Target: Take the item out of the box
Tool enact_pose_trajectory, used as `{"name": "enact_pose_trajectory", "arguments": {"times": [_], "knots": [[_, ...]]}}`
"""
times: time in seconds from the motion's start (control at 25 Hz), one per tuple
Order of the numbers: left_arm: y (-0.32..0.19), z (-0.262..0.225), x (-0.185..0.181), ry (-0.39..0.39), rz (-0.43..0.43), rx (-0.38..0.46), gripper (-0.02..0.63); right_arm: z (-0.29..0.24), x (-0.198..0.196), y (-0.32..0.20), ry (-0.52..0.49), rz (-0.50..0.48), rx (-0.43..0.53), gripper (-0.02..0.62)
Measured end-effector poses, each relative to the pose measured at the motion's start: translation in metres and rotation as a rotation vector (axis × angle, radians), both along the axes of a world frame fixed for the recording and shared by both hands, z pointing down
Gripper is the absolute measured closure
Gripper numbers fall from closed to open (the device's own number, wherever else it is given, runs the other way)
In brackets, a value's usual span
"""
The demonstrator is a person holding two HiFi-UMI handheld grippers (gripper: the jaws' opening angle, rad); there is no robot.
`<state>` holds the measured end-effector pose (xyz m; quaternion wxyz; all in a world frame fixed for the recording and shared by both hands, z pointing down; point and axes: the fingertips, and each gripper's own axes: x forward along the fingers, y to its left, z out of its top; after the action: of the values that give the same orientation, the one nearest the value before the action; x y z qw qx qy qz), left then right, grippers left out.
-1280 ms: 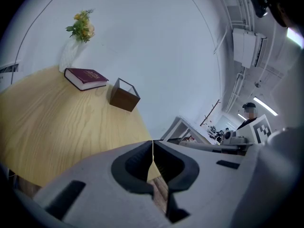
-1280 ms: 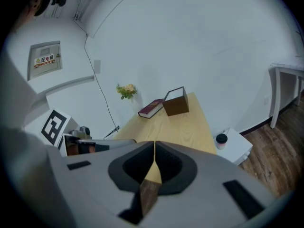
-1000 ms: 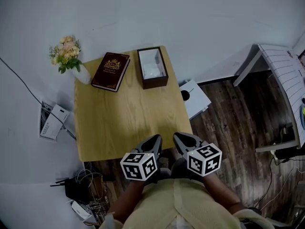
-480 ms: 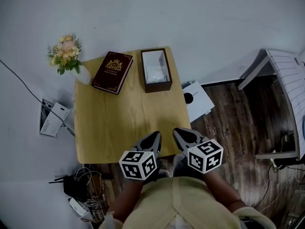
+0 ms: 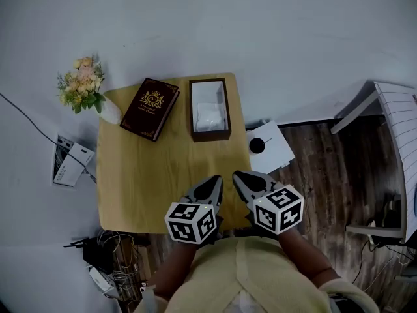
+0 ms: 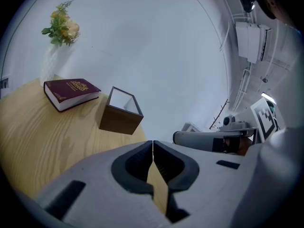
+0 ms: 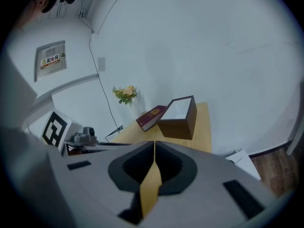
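Clenched empty, your left gripper (image 5: 214, 182) and right gripper (image 5: 241, 178) have moved closer to the open dark-brown rectangular box (image 5: 210, 135); approach underway

Both tools are pale grey, pointed shells with dark inner pads (image 6: 135, 165). The left gripper (image 5: 216, 180) carries a white cube (image 5: 190, 222) with black square markers, and the right gripper (image 5: 236, 175) carries another. The person wears a pale yellow top (image 5: 241, 276), seemingly short-sleeved, seamed down the middle.

Matt wood-grain table (image 5: 143, 188), smooth matt box (image 5: 210, 136)
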<state>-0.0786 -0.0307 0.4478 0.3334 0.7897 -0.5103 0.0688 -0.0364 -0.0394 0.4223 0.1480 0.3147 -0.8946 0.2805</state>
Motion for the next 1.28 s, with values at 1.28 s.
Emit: {"name": "enact_pose_trajectory", "arguments": {"times": [1.28], "knots": [[-0.101,-0.033,-0.029,-0.143,-0.083,0.059,0.583,-0.021,-0.023,-0.11,-0.003,-0.148,0.019,0.565]]}}
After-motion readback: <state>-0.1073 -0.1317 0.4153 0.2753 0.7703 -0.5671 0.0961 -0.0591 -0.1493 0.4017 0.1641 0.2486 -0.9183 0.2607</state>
